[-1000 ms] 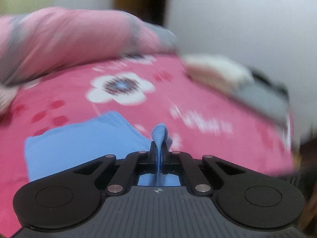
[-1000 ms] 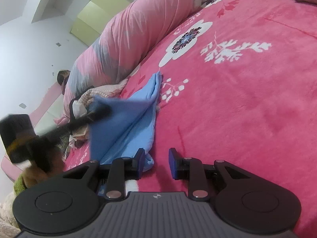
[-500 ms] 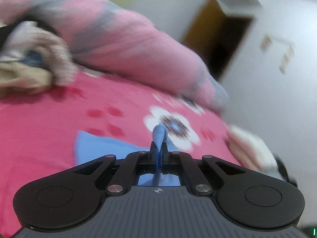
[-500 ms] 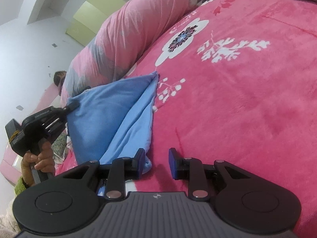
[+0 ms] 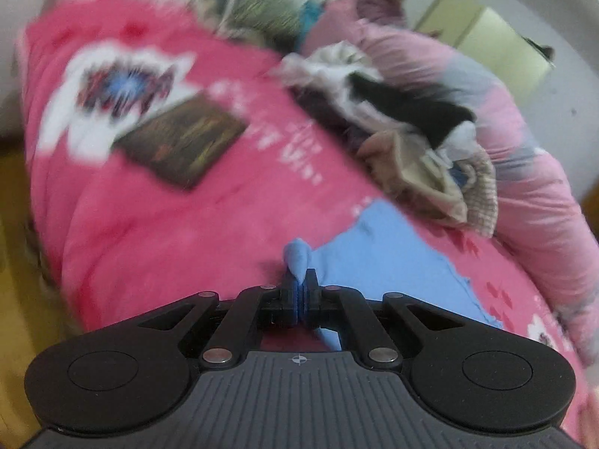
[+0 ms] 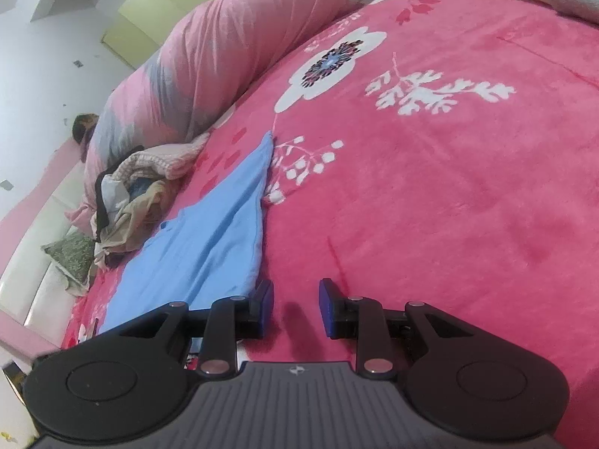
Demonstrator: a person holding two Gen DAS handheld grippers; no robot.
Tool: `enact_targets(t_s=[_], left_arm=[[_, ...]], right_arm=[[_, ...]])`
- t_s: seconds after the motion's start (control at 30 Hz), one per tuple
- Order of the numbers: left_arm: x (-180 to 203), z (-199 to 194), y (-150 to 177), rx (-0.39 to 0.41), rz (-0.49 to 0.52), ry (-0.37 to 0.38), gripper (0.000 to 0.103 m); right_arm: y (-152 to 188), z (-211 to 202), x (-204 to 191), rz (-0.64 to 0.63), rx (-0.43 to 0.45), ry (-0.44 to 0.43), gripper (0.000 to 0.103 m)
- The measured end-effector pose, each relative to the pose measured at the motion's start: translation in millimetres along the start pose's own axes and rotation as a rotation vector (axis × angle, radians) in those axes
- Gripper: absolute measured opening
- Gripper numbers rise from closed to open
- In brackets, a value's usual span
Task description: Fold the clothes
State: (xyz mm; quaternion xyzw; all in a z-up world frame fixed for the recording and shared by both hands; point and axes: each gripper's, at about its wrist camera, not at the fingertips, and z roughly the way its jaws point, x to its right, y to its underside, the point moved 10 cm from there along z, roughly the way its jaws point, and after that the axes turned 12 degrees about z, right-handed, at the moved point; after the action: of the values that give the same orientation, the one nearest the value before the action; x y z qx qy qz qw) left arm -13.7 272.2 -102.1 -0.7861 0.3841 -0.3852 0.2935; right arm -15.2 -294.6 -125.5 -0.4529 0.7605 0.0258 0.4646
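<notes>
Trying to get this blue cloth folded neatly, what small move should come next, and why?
Probably lower the left hand-held gripper and release: it pinches a corner of the blue cloth, which already lies mostly flat on the pink blanket. The right hand-held gripper is open, empty.

blue garment (image 6: 209, 239): lifted flap now flat on bed | left hand-held gripper (image 5: 300, 292): swung across, jaws easing open, corner pinched

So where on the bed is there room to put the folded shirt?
The pink blanket right of the blue garment is bare, up to the white flower print. It is crowded by the clothes pile along the rolled quilt.
</notes>
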Motion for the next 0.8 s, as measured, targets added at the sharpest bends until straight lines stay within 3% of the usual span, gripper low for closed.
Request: enact_targets(t_s=[0.1, 0.2, 0.23, 0.33, 0.4, 0.47, 0.53, 0.67, 0.8], left_arm=[[-3, -3, 1, -0.007, -0.014, 0.014, 0.008], [-7, -12, -9, 0.013, -0.035, 0.017, 0.022], [-12, -16, -9, 0.037, -0.037, 0.004, 0.030], [-26, -38, -24, 0.118, -0.035, -0.041, 0.033], [-25, -52, -30, 0.153, 0.004, -0.054, 0.033], [-4, -62, -34, 0.175, 0.112, -0.028, 0.033], [32, -66, -29, 0.168, 0.236, 0.056, 0.035], [129, -59, 14, 0.047, 0.437, 0.335, 0.039], [216, -61, 75, -0.087, 0.656, 0.587, 0.039]], right_arm=[[0, 0, 0, 0.015, 0.005, 0.011, 0.029], [2, -2, -1, 0.033, 0.010, 0.013, 0.030], [3, -3, -1, 0.038, 0.009, 0.011, 0.030], [6, -7, -5, 0.042, -0.001, -0.007, 0.030], [11, -9, -11, 0.030, -0.022, -0.034, 0.030], [16, -8, -16, 0.034, -0.050, -0.061, 0.030], [20, -6, -19, 0.036, -0.071, -0.073, 0.030], [21, -9, -18, 0.071, -0.069, -0.091, 0.030], [19, -22, -12, 0.164, -0.053, -0.159, 0.038]])
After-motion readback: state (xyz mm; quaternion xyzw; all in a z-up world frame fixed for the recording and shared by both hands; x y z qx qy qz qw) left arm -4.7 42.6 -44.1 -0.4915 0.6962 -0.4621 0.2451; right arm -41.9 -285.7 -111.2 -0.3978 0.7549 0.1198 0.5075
